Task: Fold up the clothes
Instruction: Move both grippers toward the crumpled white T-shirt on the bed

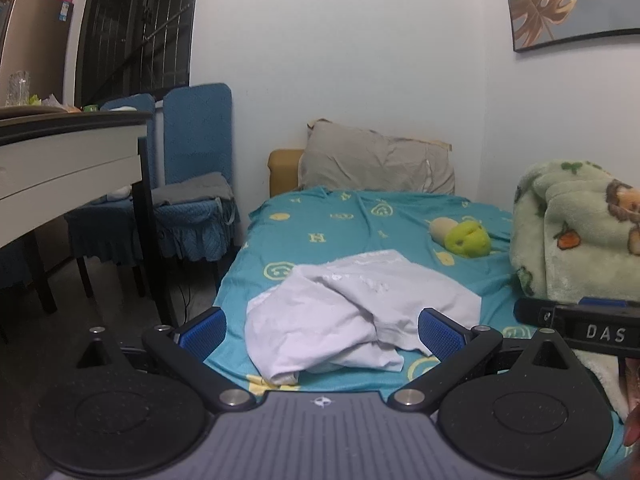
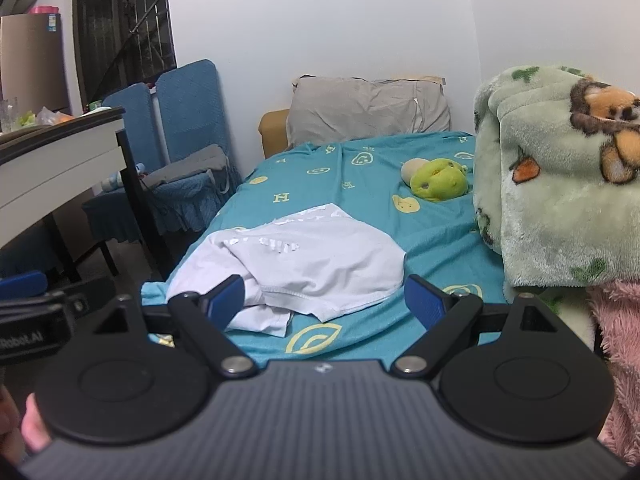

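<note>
Lying crumpled: white garment (image 1: 360, 312) nr bed (image 1: 320, 228) left edge | both claws wide

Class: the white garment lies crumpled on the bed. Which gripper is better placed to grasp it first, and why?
Probably right: the right gripper is open with the white garment hem beside its fingertips. The left gripper, also open, faces a bunched fold.

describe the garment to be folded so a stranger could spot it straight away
Find the bed with the teal sheet. The white garment lies crumpled on its near end, in front of both open grippers. It is the only plain white cloth there, unlike the green plush toy behind.
</note>
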`<control>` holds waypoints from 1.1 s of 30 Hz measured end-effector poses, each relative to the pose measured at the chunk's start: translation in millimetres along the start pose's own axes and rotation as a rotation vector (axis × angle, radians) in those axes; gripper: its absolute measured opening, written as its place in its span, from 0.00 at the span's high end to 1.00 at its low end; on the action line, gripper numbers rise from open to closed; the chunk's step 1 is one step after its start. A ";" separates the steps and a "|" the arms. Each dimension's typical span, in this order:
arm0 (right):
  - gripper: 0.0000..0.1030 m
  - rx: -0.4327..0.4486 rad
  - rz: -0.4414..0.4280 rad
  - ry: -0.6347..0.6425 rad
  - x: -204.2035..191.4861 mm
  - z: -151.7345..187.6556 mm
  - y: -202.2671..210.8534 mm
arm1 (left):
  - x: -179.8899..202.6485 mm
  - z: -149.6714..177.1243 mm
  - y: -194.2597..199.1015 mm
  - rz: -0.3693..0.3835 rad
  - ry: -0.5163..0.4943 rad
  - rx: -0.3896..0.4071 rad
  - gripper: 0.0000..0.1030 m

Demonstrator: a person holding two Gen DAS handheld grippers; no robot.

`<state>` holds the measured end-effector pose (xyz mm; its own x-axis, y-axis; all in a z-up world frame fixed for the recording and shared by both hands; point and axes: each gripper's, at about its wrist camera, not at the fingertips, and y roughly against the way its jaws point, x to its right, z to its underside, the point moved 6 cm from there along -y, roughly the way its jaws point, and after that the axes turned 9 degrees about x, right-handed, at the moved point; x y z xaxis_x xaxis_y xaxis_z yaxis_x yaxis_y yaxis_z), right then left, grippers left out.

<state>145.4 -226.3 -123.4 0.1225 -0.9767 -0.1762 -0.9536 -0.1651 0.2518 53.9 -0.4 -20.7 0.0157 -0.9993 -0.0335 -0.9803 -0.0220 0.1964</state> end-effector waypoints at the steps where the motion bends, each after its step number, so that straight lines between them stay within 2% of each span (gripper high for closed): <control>1: 0.14 0.004 0.001 0.004 0.2 -0.5 0.4 | 0.3 0.2 0.8 -0.006 -0.001 -0.002 0.00; 3: 0.14 0.013 0.004 0.013 0.6 -1.6 1.3 | 13.2 4.7 14.3 -0.010 -0.044 0.022 0.00; 7: 0.14 0.031 0.008 0.029 1.4 -3.8 3.0 | 10.7 5.8 -8.0 0.000 0.012 -0.075 0.00; 11: 0.14 0.047 0.012 0.046 -2.1 -4.6 6.0 | -2.9 5.0 -6.4 -0.006 0.049 -0.058 0.00; 15: 0.14 0.044 0.008 0.044 -1.7 -4.6 5.5 | -5.7 10.4 -9.2 -0.006 0.106 -0.083 0.00; 24: 0.14 0.040 0.001 0.031 1.1 -4.8 4.6 | 1.5 18.1 -12.6 -0.009 0.074 -0.096 0.00; 33: 0.14 0.029 0.017 -0.089 20.6 -4.5 0.9 | -3.1 16.8 -15.4 -0.013 0.079 -0.105 0.00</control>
<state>148.2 -247.1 -122.5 0.0828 -0.9630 -0.2566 -0.9630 -0.1436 0.2283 65.6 3.6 -40.1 0.0482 -0.9980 0.0401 -0.9540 -0.0342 0.2978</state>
